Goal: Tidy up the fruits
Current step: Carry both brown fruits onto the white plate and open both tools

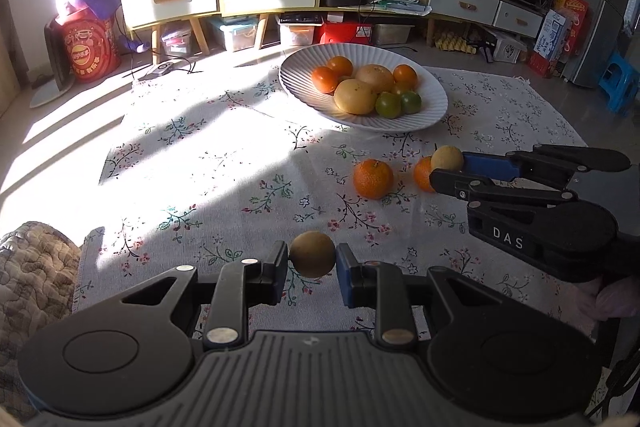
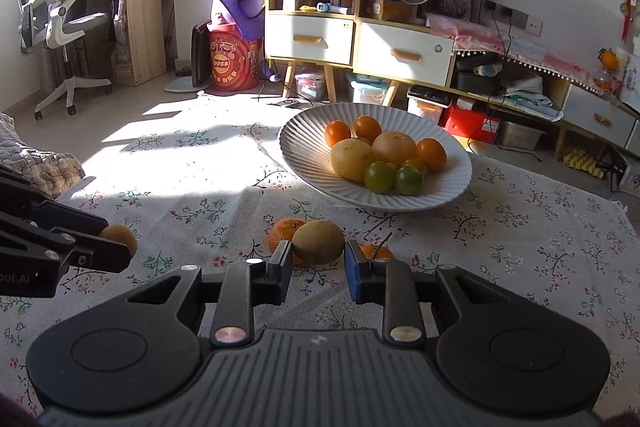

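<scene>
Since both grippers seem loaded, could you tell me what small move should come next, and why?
Probably carry both fruits forward over the plate. The left gripper is shut on a small brown fruit and the right gripper on a larger one; both look clear of the cloth. Two oranges remain there.

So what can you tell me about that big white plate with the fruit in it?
The white plate is wide, shallow and ribbed, with fine ridges fanning out to its rim; it looks like glazed ceramic. It sits upright on the flowered tablecloth, at the far side of the table, partly in sunlight. It holds a pile of fruit: four small orange ones, two larger yellow ones and two green ones, with another small fruit half hidden among them. Neither gripper touches it.
</scene>
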`<state>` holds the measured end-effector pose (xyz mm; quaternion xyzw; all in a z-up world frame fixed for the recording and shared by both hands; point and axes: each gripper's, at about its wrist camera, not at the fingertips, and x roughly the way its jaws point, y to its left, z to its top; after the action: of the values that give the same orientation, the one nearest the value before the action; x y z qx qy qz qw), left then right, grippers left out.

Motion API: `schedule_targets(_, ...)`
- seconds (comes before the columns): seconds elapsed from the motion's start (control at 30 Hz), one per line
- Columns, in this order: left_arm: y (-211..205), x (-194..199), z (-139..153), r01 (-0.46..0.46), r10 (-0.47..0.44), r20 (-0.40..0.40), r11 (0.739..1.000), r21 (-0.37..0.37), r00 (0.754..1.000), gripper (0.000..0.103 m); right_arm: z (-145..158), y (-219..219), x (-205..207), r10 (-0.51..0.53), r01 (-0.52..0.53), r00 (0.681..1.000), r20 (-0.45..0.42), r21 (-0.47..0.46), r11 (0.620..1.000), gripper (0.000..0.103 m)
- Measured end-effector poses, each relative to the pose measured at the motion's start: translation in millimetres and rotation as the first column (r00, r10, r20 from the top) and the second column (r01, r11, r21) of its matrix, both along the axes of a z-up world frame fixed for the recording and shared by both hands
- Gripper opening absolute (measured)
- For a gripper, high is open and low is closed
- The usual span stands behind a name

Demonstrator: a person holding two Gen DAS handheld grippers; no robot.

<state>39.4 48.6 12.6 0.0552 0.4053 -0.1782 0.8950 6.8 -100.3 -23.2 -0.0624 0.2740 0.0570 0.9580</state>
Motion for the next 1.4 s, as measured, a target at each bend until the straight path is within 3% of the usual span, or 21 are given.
schedule_targets(0.37,-21,16,19,0.035,-0.027,0.086,0.995,-0.091,0.996,0.015,14,-31,2,-0.019,0.020,1.000,0.022,-0.018,1.000,0.025)
schedule_targets(0.53,-30,31,22,0.042,-0.032,0.083,0.992,-0.122,0.996,0.015,18,-42,11,-0.038,0.038,0.999,0.028,0.001,0.999,0.025)
schedule_targets(1.4,-79,92,-3,0.105,-0.097,0.093,0.991,-0.085,0.991,0.015,16,-76,68,-0.001,0.001,1.000,0.009,-0.007,1.000,0.025)
